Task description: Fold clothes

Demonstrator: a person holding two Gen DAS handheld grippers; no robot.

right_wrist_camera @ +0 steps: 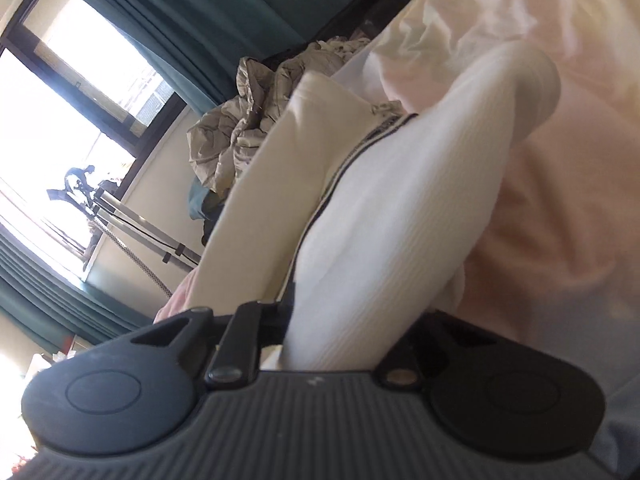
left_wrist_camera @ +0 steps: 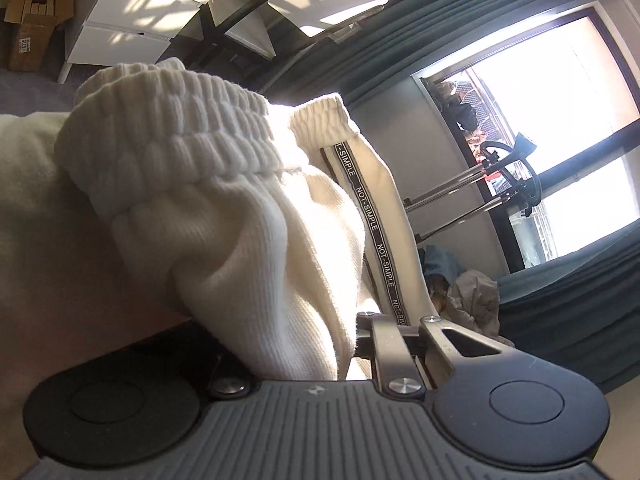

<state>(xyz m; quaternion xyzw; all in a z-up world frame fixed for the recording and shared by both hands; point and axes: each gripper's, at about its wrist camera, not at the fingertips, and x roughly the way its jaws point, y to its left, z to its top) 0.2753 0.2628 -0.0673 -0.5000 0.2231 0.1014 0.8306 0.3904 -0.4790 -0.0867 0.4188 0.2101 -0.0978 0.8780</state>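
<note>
**Both tools clamp cream track trousers over a pink bed**

A pair of cream ribbed track trousers [left_wrist_camera: 224, 240] hangs bunched between two hand-held tools, each closed down narrow on a fistful of the cloth. In the left wrist view the left tool [left_wrist_camera: 360, 344] pinches fabric just beside the black side stripe [left_wrist_camera: 378, 236] lettered "NOT-SIMPLE", while the gathered elastic waistband [left_wrist_camera: 172, 128] droops forward and folds over itself. In the right wrist view the right tool [right_wrist_camera: 332, 336] grips another thick roll of the same trousers [right_wrist_camera: 392, 220], which trails up across the pale pink bedsheet [right_wrist_camera: 560, 208]. A crumpled grey garment [right_wrist_camera: 240, 128] lies beyond, near the green curtains [right_wrist_camera: 168, 8] and a sunlit window [left_wrist_camera: 560, 92].

The step in hand looks like taking hold to spread the trousers before any fold. Done well, it calls for drawing the two tools apart until the cloth between them runs taut and the stripe lies straight, then lowering it flat on the sheet. The bites look bulky, several layers deep, so a hidden twist could carry into the fold; re-gripping at the waistband corners would likely give a cleaner edge.
</note>
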